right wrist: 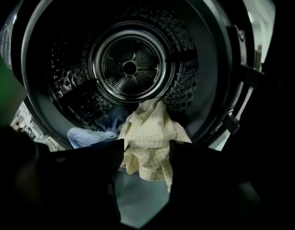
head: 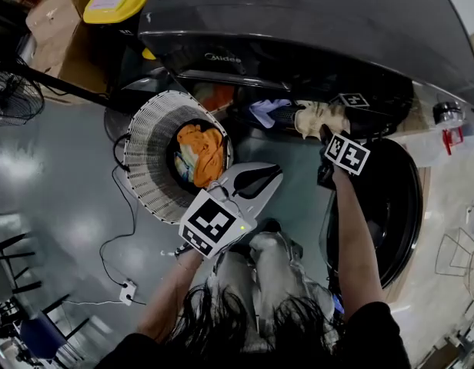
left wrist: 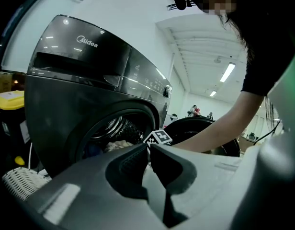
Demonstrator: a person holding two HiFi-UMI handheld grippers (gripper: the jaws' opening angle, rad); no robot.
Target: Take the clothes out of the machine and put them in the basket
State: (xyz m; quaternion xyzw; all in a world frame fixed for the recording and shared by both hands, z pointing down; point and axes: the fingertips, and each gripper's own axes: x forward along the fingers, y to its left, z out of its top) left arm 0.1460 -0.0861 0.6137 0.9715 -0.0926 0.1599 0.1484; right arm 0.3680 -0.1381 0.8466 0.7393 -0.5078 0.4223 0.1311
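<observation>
Floor [head: 60, 206]: grey and glossy, reflecting light at the left of the frame. A white cable [head: 118, 237] is trailing across it. In the left gripper view, ceiling strip lights [left wrist: 229, 72] are shining in a bright white hall.

Writing: the dark washing machine [head: 298, 29], running along the top of the frame, is showing "Midea" on its front panel. No other print is legible.

Left tongs [left wrist: 148, 152]: the jaws are sitting closed to a sliver, with nothing between them.

Right tongs [right wrist: 146, 152]: these are clamping a cream checked cloth [right wrist: 150, 138] at the drum mouth. A blue garment [right wrist: 87, 137] is lying at the drum's lower left.

White woven basket [head: 148, 152]: standing left of centre on the floor and holding an orange garment [head: 202, 152].
</observation>
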